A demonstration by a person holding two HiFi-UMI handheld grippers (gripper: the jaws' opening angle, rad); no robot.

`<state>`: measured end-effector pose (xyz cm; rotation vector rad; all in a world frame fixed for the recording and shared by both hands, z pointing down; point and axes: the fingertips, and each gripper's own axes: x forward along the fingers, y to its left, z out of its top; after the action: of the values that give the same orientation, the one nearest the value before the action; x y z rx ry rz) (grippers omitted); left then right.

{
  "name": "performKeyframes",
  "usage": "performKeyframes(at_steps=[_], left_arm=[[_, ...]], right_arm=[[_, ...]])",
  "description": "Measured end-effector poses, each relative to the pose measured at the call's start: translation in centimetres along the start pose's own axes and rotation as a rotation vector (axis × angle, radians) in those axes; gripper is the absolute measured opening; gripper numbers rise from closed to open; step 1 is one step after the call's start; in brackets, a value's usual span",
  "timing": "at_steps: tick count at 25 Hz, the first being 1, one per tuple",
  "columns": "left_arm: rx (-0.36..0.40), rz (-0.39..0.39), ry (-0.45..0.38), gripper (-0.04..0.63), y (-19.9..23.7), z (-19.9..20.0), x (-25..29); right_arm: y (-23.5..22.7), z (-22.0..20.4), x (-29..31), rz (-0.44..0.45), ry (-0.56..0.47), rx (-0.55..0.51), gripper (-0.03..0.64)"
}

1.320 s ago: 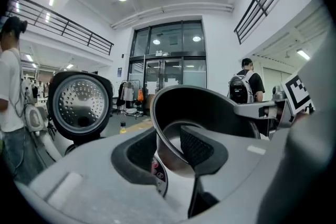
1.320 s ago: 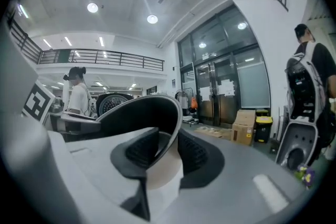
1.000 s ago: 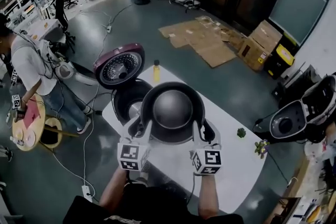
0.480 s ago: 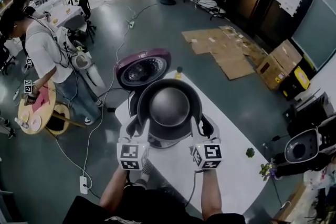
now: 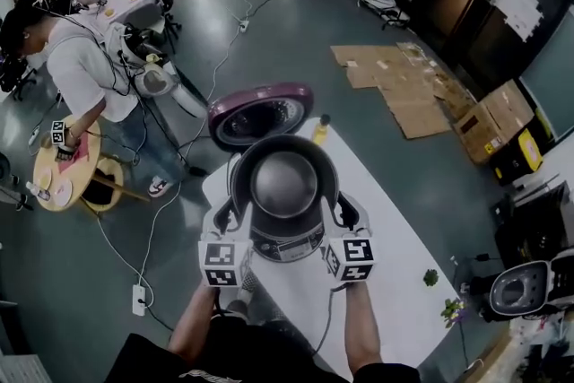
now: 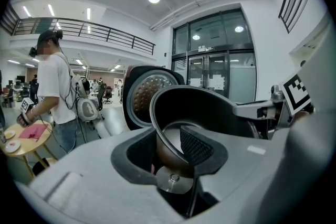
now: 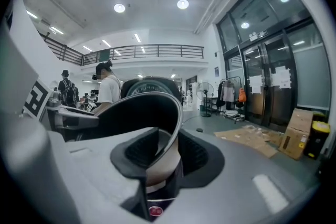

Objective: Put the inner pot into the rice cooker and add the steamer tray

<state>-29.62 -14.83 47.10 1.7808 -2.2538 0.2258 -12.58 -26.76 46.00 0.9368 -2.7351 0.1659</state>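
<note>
Clamping inner pot (image 5: 283, 184): left tool (image 5: 222, 215), right tool (image 5: 345, 213); white table (image 5: 395, 282), cardboard (image 5: 395, 76) on floor (image 5: 269, 40).

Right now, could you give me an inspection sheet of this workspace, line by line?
Surface: white table, carrying the cooker.
Job's things: pot held over the cooker, whose lid stands open; steamer tray not seen.
Clutter: yellow bottle behind the cooker; small plant near the table's right edge.
Grippers: left hand-held gripper and right hand-held gripper each shut on the pot's rim, on opposite sides.
Cables: cord and power strip on the floor at the left.
Surroundings: person beside a round table; cardboard flat on the floor.
</note>
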Motion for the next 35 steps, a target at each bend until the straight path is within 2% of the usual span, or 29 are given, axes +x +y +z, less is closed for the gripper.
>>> performKeyframes(at_steps=[9, 15, 23, 35], left_arm=[[-0.042, 0.026, 0.114, 0.155, 1.4, -3.2, 2.4], [-0.057, 0.047, 0.157, 0.155, 2.8, -3.8, 3.3], [-0.085, 0.05, 0.166, 0.158, 3.1, -4.3, 3.2], [-0.094, 0.021, 0.197, 0.16, 2.5, -4.8, 3.1]], right_arm=[[-0.2, -3.6, 3.9, 0.039, 0.141, 0.016, 0.123], [0.6, -4.1, 5.7, 0.077, 0.188, 0.016, 0.127], [0.9, -3.9, 6.1, 0.078, 0.221, -0.026, 0.127], [0.5, -4.6, 5.8, 0.061, 0.248, -0.006, 0.126]])
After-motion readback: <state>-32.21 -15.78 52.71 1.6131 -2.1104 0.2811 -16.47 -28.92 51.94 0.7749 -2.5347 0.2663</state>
